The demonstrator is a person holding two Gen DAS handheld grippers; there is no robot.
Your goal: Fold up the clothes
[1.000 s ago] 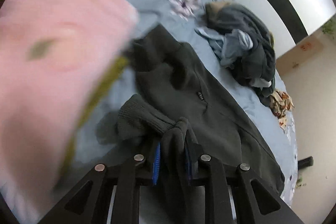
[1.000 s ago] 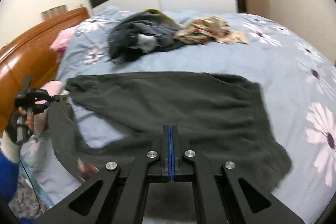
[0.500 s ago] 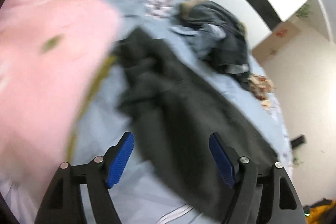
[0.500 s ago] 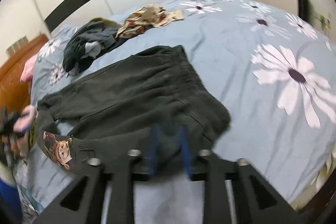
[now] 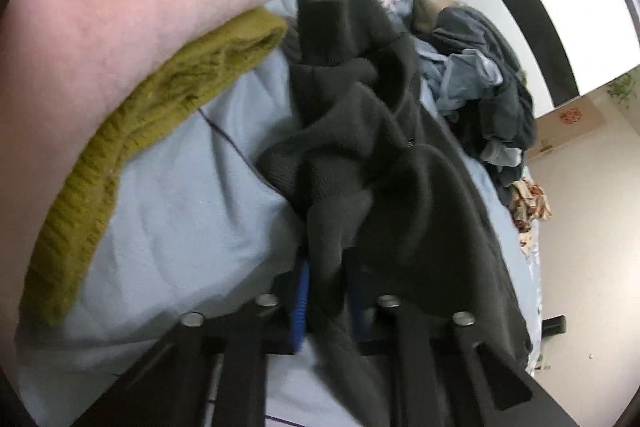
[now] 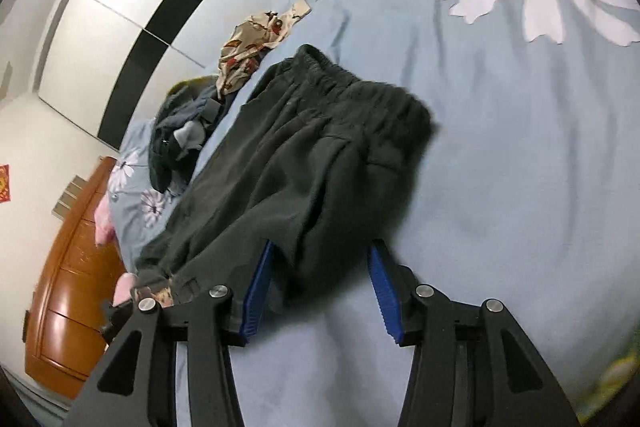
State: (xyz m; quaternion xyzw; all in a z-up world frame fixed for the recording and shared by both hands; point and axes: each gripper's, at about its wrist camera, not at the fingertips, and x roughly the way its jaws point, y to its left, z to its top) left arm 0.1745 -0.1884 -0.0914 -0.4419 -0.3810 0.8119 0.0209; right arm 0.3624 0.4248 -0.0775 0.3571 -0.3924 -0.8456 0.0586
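Dark grey sweatpants [image 6: 304, 163] lie lengthwise on the blue flowered bedsheet [image 6: 520, 131], with the elastic waistband at the far end in the right wrist view. Their ribbed cuffs [image 5: 332, 27] are bunched up in the left wrist view. My left gripper [image 5: 328, 291] is closing, and a fold of the trouser leg [image 5: 328, 251] is pinched between its blue pads. My right gripper [image 6: 320, 267] is low over the near edge of the sweatpants. Its jaws are opening, and the fabric lies loose between the pads [image 6: 258, 287].
A pink garment with an olive knit band [image 5: 160, 87] hangs close on the left. A heap of dark and blue clothes [image 5: 488, 87] and a patterned cloth [image 6: 248, 51] lie further up the bed. A wooden headboard [image 6: 68, 267] and a wardrobe [image 6: 140, 7] border it.
The left jaws opened wide, dropped lower and closed again on the trouser leg. The right gripper rolled, came down and went from shut to apart, letting go of the fabric.
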